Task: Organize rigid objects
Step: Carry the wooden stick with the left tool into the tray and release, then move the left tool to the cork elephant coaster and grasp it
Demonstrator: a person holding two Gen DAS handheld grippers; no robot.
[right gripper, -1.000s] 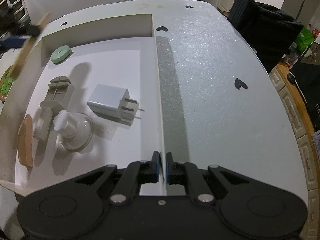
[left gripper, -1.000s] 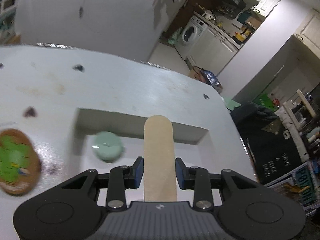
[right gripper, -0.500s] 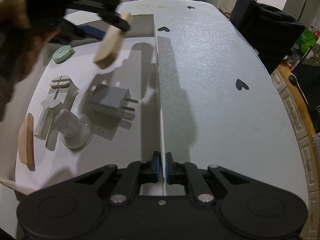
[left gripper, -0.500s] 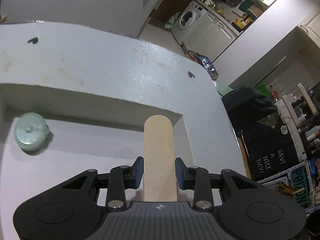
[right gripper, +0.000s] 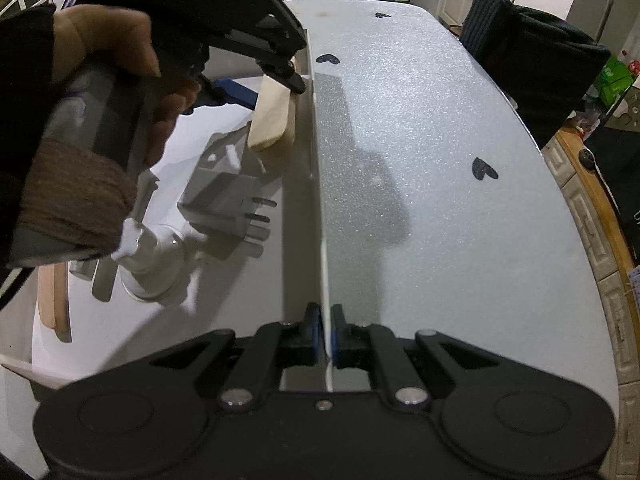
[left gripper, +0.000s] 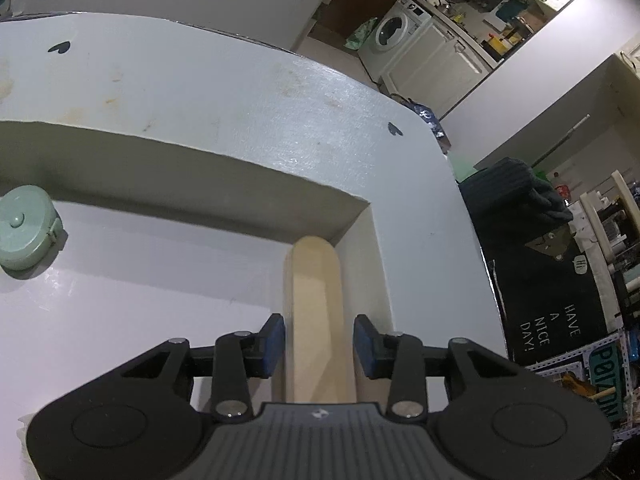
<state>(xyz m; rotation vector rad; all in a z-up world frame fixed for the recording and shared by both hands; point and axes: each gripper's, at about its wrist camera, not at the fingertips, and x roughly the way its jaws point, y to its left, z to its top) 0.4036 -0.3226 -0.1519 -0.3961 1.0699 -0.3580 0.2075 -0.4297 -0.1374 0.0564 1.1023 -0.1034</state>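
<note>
- My left tool (left gripper: 319, 344) has the flat wooden stick (left gripper: 316, 300) lying between its two blue pads (left gripper: 273, 345). I see a thin gap on each side of the stick, so the pads look apart and not squeezing it.
- The stick points into the far right corner of the white tray (left gripper: 188, 168). I think I put it there so it lies straight along the right wall and leaves room for other things.
- In the right view the stick (right gripper: 272, 118) is tilted, with its low end just above the tray floor. I cannot tell if it touches the floor.
- My right tool (right gripper: 325, 334) is closed tight on the thin right wall of the tray (right gripper: 320, 184). I hold it so the tray does not slide on the desk (right gripper: 440, 160).
- Other hard things lie in the tray: a white plug (right gripper: 224, 204), a clear cup with a white knob (right gripper: 154, 270), and a brown wooden piece (right gripper: 52, 300) at the left side.
- A round green tape measure (left gripper: 26, 232) sits at the far left of the tray, well apart from the stick.
- I think the stick is nearly put away. Next I would pull my left tool back gently so the stick stays put.
</note>
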